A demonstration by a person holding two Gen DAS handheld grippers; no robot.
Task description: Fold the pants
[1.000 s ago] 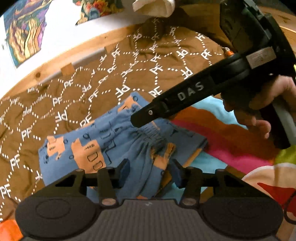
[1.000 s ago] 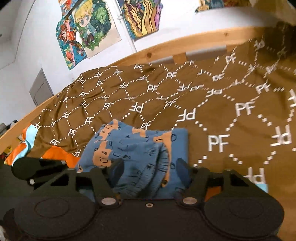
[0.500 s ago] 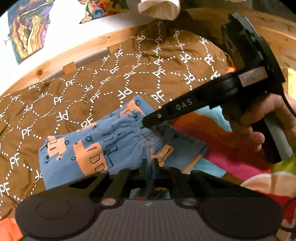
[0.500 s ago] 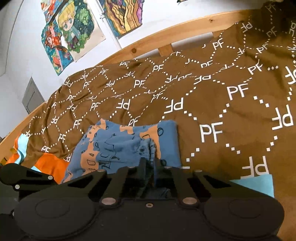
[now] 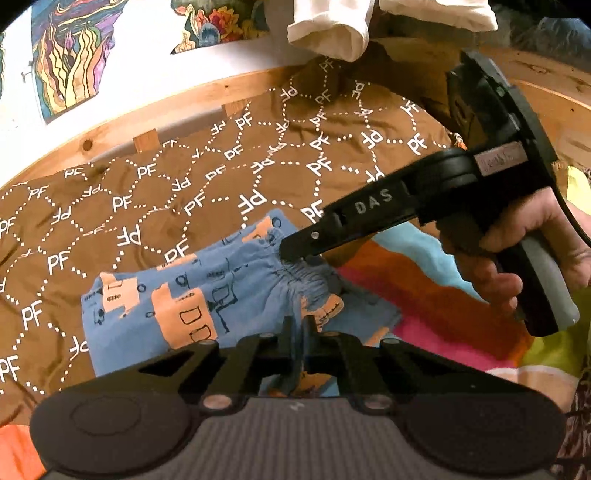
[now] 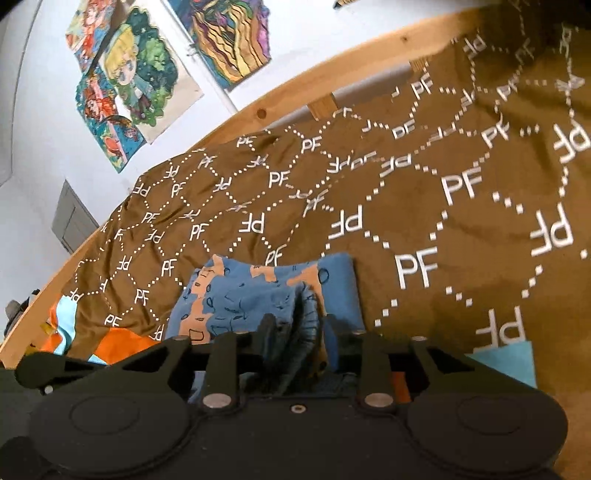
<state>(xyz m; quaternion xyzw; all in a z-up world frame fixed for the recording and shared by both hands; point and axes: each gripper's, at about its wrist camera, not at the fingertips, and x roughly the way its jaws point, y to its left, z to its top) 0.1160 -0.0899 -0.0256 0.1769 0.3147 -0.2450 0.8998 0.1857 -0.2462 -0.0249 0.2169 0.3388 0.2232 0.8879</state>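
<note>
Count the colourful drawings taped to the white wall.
4 seen across both views: anime-girl drawing at the left, wavy multicoloured drawing beside it, floral drawing further right, and another drawing cropped at the top. More may be hidden.

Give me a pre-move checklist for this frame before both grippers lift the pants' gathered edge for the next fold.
1. Left gripper shut on the blue cotton pants with orange truck print: ok, fabric pinched between its fingers.
2. Right gripper gripping the gathered waistband: ok, a thick bunch sits between its fingers.
3. How many layers each grip holds: cannot tell.
4. Pants already folded over once, lying fairly flat on the brown PF-patterned bedspread: ok.
5. Bedspread beyond the pants free for the fold: ok.
6. Bedspread caught in either grip: cannot tell.
</note>
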